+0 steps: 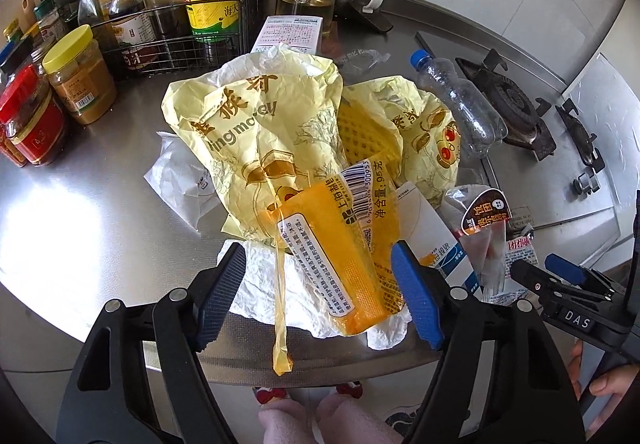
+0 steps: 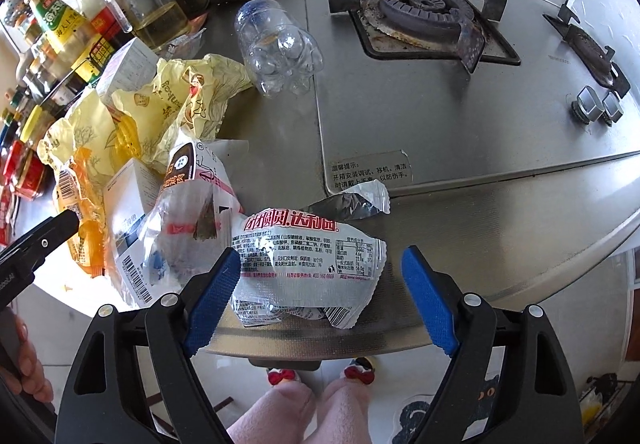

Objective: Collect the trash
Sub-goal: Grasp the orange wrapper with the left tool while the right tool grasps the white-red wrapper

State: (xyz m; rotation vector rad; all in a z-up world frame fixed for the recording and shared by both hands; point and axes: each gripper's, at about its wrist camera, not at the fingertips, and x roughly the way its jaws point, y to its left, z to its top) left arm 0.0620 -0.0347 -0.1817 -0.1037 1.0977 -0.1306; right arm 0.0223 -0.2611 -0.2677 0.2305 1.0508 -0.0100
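On the steel counter lies a heap of trash. My left gripper (image 1: 320,296) is open astride an orange plastic wrapper (image 1: 344,252) that rests on crumpled white paper (image 1: 264,284); the pads do not squeeze it. Behind it are a crumpled yellow bag (image 1: 256,124), a white box (image 1: 432,240) and an empty clear bottle (image 1: 460,100). My right gripper (image 2: 320,298) is open around a silver snack wrapper (image 2: 308,260) at the counter's front edge. Its left pad touches the wrapper and its right pad stands apart. A clear wrapper with a brown label (image 2: 192,204) lies to the left.
Condiment jars (image 1: 80,84) and a wire rack of bottles (image 1: 180,24) line the back left. A gas stove (image 2: 424,12) with knobs (image 2: 596,108) fills the right. The counter's front edge (image 2: 320,344) is just under the grippers, with a person's legs below.
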